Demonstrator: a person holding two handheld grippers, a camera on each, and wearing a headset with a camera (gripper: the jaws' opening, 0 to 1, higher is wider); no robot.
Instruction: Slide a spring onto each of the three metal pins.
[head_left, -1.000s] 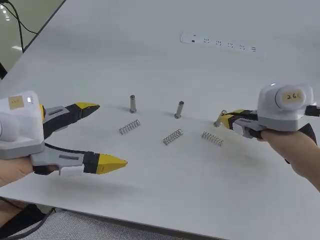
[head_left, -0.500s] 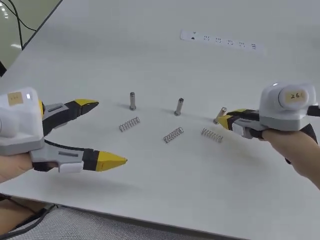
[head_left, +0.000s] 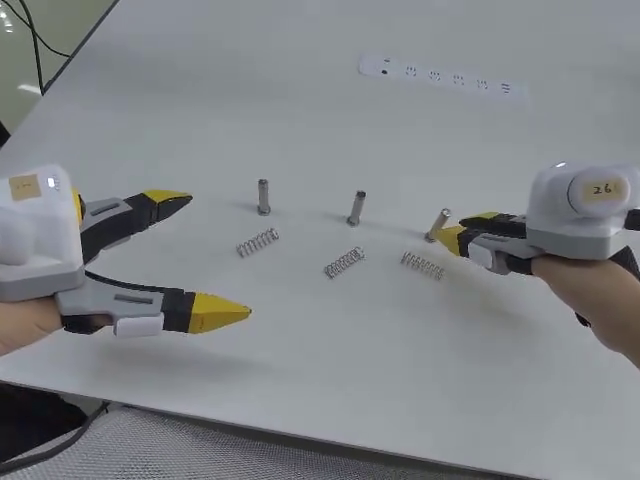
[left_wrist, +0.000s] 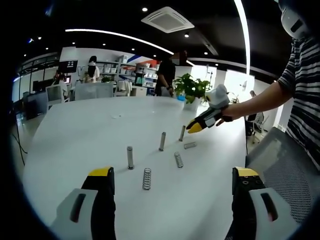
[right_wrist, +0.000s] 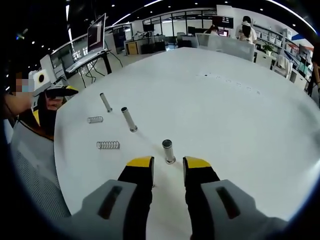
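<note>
Three short metal pins stand upright in a row on the white table: the left pin (head_left: 263, 196), the middle pin (head_left: 357, 207) and the right pin (head_left: 440, 224). A spring lies flat in front of each: the left spring (head_left: 257, 242), the middle spring (head_left: 344, 262) and the right spring (head_left: 422, 265). My left gripper (head_left: 200, 257) hovers wide open left of the row, holding nothing. My right gripper (head_left: 452, 238) has its tips right beside the right pin (right_wrist: 168, 151). Its jaws stand a narrow gap apart, with the pin just ahead of them.
A white power strip (head_left: 440, 80) lies flat at the far side of the table. The table's near edge (head_left: 300, 440) runs below the grippers. In the left gripper view, a person's striped sleeve (left_wrist: 300, 100) is at the right.
The whole picture has shifted slightly with the head. The grippers, pins and springs keep their places relative to each other.
</note>
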